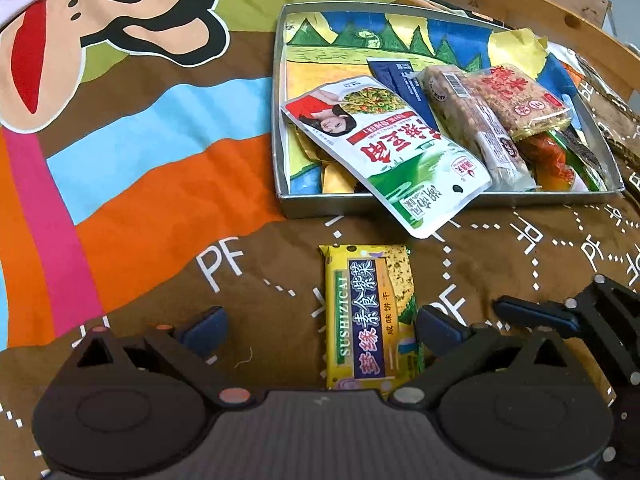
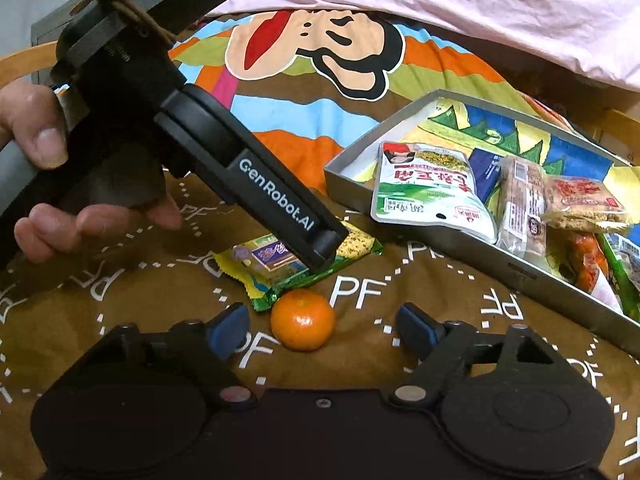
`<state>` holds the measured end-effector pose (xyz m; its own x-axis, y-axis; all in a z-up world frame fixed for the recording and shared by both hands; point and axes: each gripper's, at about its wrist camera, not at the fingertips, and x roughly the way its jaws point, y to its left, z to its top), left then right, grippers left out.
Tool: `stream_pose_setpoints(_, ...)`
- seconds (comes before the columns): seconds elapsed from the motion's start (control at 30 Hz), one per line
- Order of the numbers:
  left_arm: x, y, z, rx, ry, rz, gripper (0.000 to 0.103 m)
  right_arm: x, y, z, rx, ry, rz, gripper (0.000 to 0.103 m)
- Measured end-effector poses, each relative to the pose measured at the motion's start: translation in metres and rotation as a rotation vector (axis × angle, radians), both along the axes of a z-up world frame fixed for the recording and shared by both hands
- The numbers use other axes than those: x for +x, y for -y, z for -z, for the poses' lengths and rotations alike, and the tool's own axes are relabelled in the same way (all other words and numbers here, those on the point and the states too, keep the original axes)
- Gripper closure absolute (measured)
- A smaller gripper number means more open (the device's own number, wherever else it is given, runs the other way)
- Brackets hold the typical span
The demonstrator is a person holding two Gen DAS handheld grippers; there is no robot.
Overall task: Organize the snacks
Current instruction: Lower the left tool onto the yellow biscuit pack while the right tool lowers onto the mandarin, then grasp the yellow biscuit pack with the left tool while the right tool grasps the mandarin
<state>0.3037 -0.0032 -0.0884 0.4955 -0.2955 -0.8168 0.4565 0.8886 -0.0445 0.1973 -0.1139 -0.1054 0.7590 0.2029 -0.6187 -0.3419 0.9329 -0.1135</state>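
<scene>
Bedcover [image 1: 132, 184]: striped cartoon print, brown zone with white lettering; carries everything below.
Tray [image 1: 280, 128]: shallow grey box with painted floor, at 1 o'clock in the left wrist view and 3 o'clock in the right wrist view; rim bare on its near side.
Tray contents: green-and-white pouch [image 1: 400, 152] overhangs the near rim, its long axis running from 10 to 4 o'clock; two clear-wrapped cracker bars [image 1: 472, 120] lie beside it; further packets are partly hidden.
Left gripper [image 1: 320, 334]: tilted steeply down at the cover, jaws apart, straddling the yellow packet; the right-side pad sits at the packet's edge, the left-side pad well clear.
Person's hand [image 2: 36, 168]: wraps the left gripper's handle at 9 o'clock in the right wrist view.
Right gripper [image 2: 320, 326]: angled down, jaws apart, nothing pressed between the pads.
Yellow packet [image 1: 372, 316]: seaweed crackers, flat on the brown zone just outside the tray's near rim; long axis runs 12 to 6 o'clock in the left wrist view.
Mandarin [image 2: 303, 319]: on the cover between the right gripper's pads, touching neither; just beside the packet's corner.
Obstruction: the left gripper's finger overlies the packet in the right wrist view.
</scene>
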Motion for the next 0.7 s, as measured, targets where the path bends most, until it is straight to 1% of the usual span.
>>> stream_pose_setpoints(0.07,-0.003,0.000,-0.002,-0.002,-0.001,0.024,0.009,0.001,-0.001,0.001,-0.002,0.002,-0.002,0.027)
stream_pose_setpoints(0.1,-0.004,0.001,-0.003,-0.003,-0.001,0.033,0.011,0.000,-0.001,0.001,-0.003,0.006,-0.003,0.028)
stream_pose_setpoints(0.2,-0.005,0.001,-0.004,-0.009,-0.007,0.043,0.016,-0.002,-0.004,0.001,-0.011,0.007,-0.015,0.035)
stream_pose_setpoints(0.27,-0.004,0.000,-0.004,-0.025,-0.020,0.045,0.021,-0.003,-0.006,0.002,-0.009,-0.002,-0.026,0.047)
stream_pose_setpoints(0.3,-0.004,-0.001,-0.003,-0.034,-0.026,0.046,0.022,-0.003,-0.006,0.002,-0.005,-0.008,-0.031,0.048)
stream_pose_setpoints(0.37,-0.004,-0.003,-0.003,-0.056,-0.040,0.055,0.031,-0.004,-0.007,0.002,0.000,-0.016,-0.035,0.054)
stream_pose_setpoints(0.4,-0.003,-0.004,-0.003,-0.063,-0.047,0.057,0.033,-0.004,-0.006,0.003,0.007,-0.022,-0.037,0.056)
stream_pose_setpoints(0.47,-0.003,-0.004,-0.003,-0.082,-0.067,0.065,0.043,-0.003,-0.005,0.003,0.021,-0.033,-0.036,0.060)
stream_pose_setpoints(0.63,0.000,-0.007,-0.003,-0.113,-0.096,0.057,0.051,-0.003,-0.005,0.003,0.029,-0.044,-0.032,0.065)
stream_pose_setpoints(0.7,0.001,-0.009,-0.003,-0.120,-0.101,0.051,0.052,-0.003,-0.004,0.003,0.035,-0.053,-0.027,0.066)
